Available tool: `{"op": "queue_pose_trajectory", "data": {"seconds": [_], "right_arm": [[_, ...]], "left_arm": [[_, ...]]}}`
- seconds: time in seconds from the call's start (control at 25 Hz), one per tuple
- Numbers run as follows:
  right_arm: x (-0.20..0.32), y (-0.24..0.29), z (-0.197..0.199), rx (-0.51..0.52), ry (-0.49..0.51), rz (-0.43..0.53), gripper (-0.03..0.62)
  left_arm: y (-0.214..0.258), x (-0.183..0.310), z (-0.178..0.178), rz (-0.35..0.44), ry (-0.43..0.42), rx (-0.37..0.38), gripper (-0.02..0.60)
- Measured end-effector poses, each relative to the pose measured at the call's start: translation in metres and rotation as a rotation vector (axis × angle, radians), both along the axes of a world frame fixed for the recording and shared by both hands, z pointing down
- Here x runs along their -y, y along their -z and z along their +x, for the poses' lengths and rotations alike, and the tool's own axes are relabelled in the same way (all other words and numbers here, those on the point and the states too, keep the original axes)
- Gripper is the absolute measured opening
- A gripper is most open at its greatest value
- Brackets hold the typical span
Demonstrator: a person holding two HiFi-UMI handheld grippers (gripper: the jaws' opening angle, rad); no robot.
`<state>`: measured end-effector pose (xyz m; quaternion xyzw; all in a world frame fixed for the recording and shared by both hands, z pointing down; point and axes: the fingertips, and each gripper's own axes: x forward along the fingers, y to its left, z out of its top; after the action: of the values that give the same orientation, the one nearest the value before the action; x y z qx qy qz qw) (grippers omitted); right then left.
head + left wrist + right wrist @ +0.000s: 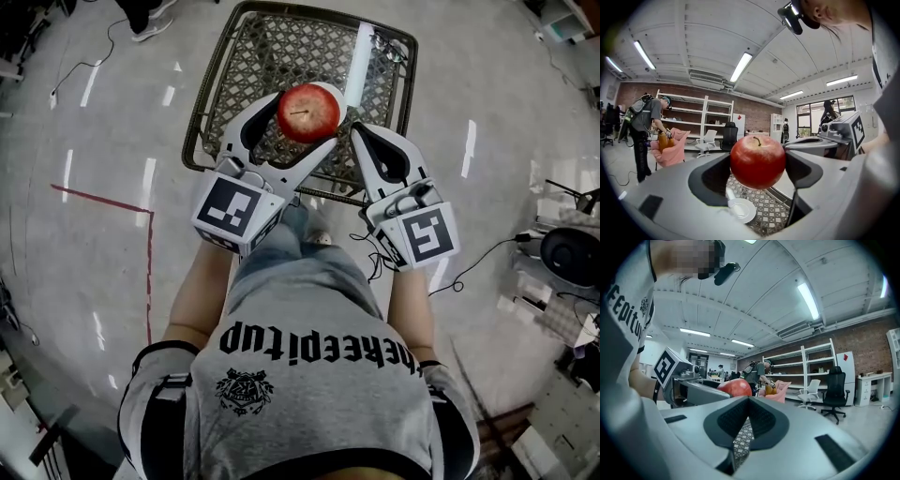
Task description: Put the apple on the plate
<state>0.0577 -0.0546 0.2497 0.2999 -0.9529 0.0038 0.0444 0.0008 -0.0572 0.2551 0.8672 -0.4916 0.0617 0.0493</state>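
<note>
- Firmly, left gripper (757, 165) clamps the round, glossy apple (754, 157), stem toward 12 o'clock.
- Right gripper (748, 400), at its 3 o'clock, pinched together, empty.
- Smooth white plate (743, 211), seemingly ceramic, beneath.

Left gripper (311, 116) & right gripper (359, 137): I see pale grey shells, black pads (740, 420), cubes (230, 208) w/ b/w square markers. Person wears grey T-shirt (309, 398) w/ black lettering, blue jeans (281, 246).

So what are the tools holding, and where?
The left tool grips the round red apple by its two sides. The right tool is shut, empty.
</note>
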Motion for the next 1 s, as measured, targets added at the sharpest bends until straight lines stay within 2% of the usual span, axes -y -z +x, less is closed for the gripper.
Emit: {"op": "queue_pose_trajectory", "data": {"seconds": [0.44, 1.0], "right_arm": [[0.039, -0.016, -0.023, -0.017, -0.031, -0.032, 0.01], [0.087, -0.035, -0.033, -0.022, -0.077, -0.091, 0.01]], "left_arm": [[-0.015, 0.037, -0.022, -0.028, -0.04, 0.013, 0.403], [-0.037, 0.084, -0.025, -0.074, -0.107, 0.031, 0.403]]}}
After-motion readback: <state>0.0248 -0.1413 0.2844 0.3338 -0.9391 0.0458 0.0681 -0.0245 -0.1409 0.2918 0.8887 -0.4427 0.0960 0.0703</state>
